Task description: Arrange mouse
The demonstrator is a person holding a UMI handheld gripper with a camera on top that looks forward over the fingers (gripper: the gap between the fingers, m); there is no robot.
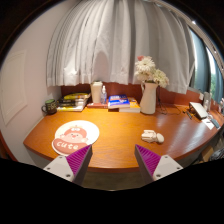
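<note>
One small white mouse (150, 136) sits on the brown wooden table (115, 135). It is a little ahead of the gripper (114, 161), closer to the right finger than to the left one, and nothing is touching it.

The gripper's two fingers are spread wide apart and hold nothing. Each finger has a purple pad (149, 159) on its inner side (the mouse is beyond the pads, not between them).

To the left of the mouse lies a round mat (75, 136) with a red and white picture on it. There are big white letters on the red part, but they are too small to read for sure.

Farther back, a white vase (149, 97) with pale flowers (150, 70) stands near the table's far edge. Left of the vase is a small blue box (118, 101), then a light jug (97, 92), then a flat stack of books (72, 101) and a dark bowl (50, 105). Any writing on these is too tiny to make out.

Behind the table hang long white curtains (110, 45).
</note>
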